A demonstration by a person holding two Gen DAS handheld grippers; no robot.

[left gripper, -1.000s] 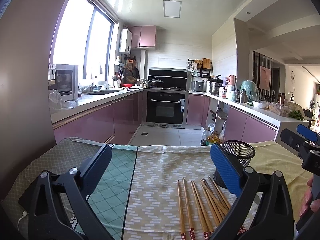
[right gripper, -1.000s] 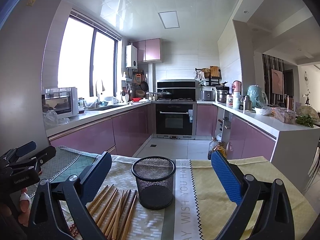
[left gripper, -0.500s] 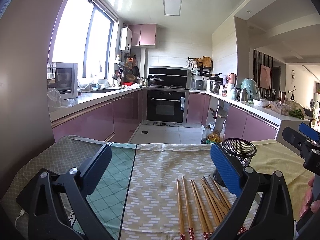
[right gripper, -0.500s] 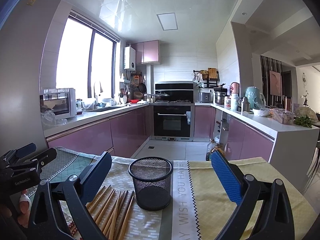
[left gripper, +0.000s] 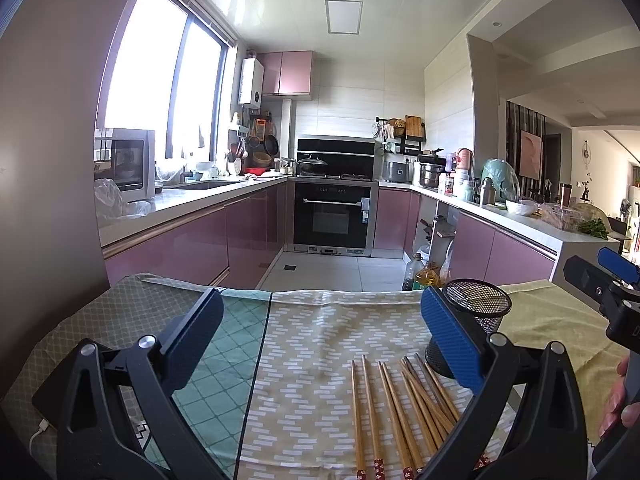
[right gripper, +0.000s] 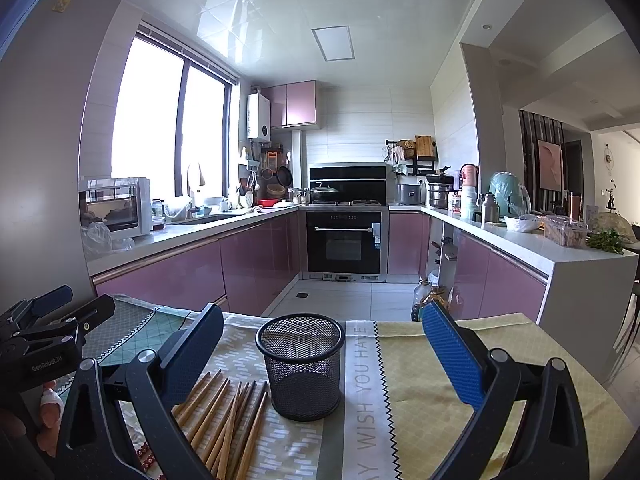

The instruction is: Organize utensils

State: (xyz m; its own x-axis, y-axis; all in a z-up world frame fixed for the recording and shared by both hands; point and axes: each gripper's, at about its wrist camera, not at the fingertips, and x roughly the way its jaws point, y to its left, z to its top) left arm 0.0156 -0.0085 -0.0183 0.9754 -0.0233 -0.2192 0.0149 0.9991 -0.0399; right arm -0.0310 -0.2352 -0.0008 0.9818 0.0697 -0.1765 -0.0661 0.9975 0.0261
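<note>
Several wooden chopsticks (left gripper: 396, 408) lie side by side on the patterned tablecloth, just left of a black mesh holder (left gripper: 476, 312). The holder stands upright and empty. In the right wrist view the chopsticks (right gripper: 228, 416) lie left of the holder (right gripper: 301, 364). My left gripper (left gripper: 320, 344) is open and empty, held above the cloth with the chopsticks near its right finger. My right gripper (right gripper: 322, 350) is open and empty, with the holder between its fingers and farther ahead. Each gripper shows at the edge of the other's view.
The table (right gripper: 520, 344) carries green, beige and yellow cloths. Its far edge drops to the kitchen floor, with oil bottles (left gripper: 420, 274) standing below. Pink cabinets, an oven (right gripper: 344, 244) and cluttered counters stand beyond. A white cable (left gripper: 40, 430) lies at the left.
Both grippers have tilted slightly downward and drifted a little; the table now fills somewhat more of each view. Chopsticks and holder have not moved. Both grippers stay open.
</note>
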